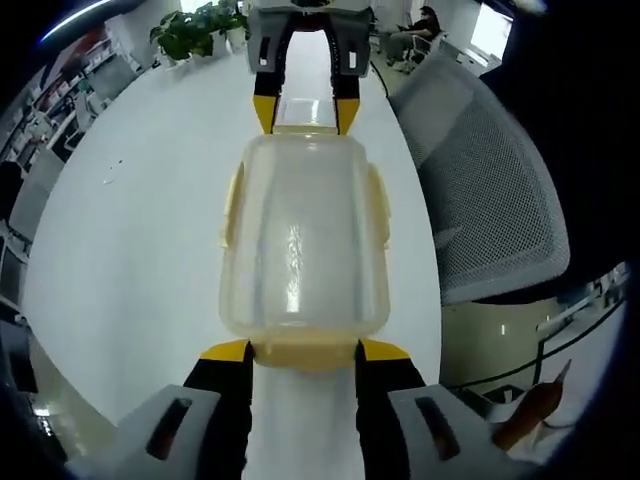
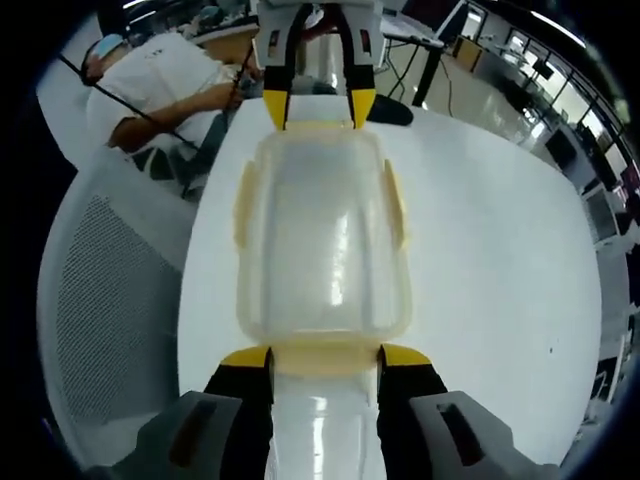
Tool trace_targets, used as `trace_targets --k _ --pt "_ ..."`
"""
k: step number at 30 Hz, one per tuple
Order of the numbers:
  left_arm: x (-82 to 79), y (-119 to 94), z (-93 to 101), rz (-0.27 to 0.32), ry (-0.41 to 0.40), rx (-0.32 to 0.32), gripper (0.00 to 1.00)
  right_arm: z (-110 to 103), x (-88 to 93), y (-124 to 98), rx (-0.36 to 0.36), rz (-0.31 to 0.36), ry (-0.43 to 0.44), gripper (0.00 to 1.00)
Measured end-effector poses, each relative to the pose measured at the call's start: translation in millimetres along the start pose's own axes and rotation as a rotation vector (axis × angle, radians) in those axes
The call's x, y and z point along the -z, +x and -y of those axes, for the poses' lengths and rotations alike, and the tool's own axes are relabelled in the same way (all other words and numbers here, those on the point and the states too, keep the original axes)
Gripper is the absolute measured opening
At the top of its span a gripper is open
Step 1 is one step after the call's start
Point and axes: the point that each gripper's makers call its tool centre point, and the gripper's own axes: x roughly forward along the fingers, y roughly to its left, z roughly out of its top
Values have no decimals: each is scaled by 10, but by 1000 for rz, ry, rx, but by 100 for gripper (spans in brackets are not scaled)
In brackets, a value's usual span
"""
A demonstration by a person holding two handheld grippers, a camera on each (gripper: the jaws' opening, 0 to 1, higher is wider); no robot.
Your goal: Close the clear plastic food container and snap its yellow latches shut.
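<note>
The clear plastic container (image 1: 303,235) lies lengthwise on the white table (image 1: 140,220) with its lid on. Pale yellow latches (image 1: 232,205) run along both long sides, and one sits at each short end. My left gripper (image 1: 305,352) is open, its yellow tips straddling the near end latch. My right gripper (image 1: 305,112) is at the far end, its tips either side of that end latch. In the right gripper view the container (image 2: 320,240) lies the same way, with the right gripper (image 2: 324,358) open around its near latch and the left gripper (image 2: 320,108) opposite.
A grey mesh office chair (image 1: 490,200) stands close to the table's right edge and appears again as the chair (image 2: 110,300). A person in a white shirt (image 2: 150,80) sits beyond it. A potted plant (image 1: 195,30) stands at the table's far end.
</note>
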Motion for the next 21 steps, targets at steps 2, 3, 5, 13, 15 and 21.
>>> trace_targets --k 2,3,5,13,15,21 --pt "-14 -4 -6 1 -3 -3 39 21 13 -10 -2 3 3 39" --pt "-22 -2 -5 1 -6 -2 39 25 18 -10 -3 3 1 39" --pt "-37 3 -2 4 -10 -2 39 27 35 -6 -7 0 -1 39" --pt "-151 -6 26 16 -42 8 39 36 135 -50 -4 -5 -25 39" --pt "-183 5 30 17 -39 6 39 33 163 -70 -10 1 -18 39" --pt "-280 62 30 12 -55 5 39 42 264 -109 -17 15 -24 39"
